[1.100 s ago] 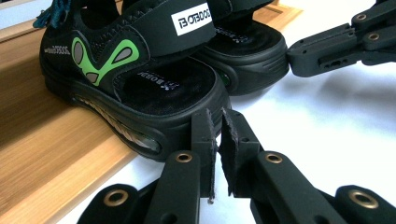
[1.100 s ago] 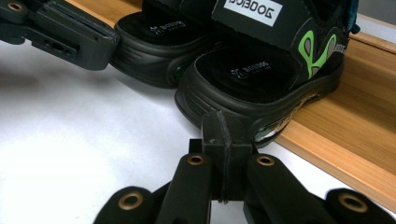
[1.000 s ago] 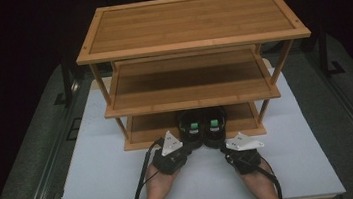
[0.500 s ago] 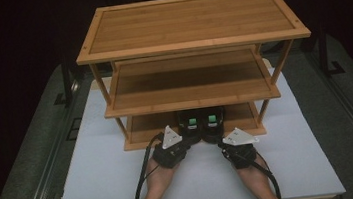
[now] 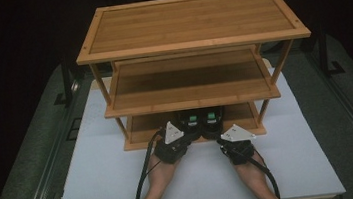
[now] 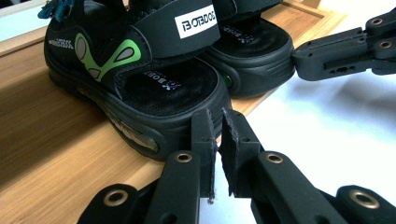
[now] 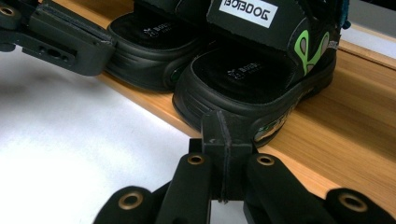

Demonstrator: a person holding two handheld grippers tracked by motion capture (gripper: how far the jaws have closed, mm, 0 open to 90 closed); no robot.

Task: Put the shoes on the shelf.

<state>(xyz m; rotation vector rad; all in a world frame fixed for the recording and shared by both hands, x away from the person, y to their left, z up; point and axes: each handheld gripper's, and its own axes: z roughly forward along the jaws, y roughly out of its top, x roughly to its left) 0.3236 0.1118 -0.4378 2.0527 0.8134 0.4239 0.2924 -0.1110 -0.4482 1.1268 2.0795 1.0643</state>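
Two black sandals with green markings stand side by side on the bottom shelf (image 5: 142,129) of a bamboo rack, heels toward me. In the high view my left gripper (image 5: 187,136) is at the heel of the left sandal (image 5: 190,122), and my right gripper (image 5: 220,138) is at the heel of the right sandal (image 5: 212,119). In the left gripper view the jaws of my left gripper (image 6: 219,129) stand almost together, nothing between them, tips against the sandal (image 6: 154,84) heel. My right gripper (image 7: 224,129) is shut and empty, tips at its sandal (image 7: 261,70).
The rack has a middle shelf (image 5: 190,83) and a wide top shelf (image 5: 190,20) overhanging the sandals. It stands on a white table top (image 5: 98,184), with dark floor beyond the table edges. Cables trail back from both grippers.
Both grippers have moved forward toward the rack. The two sandals sit slightly deeper on the bottom shelf than before.
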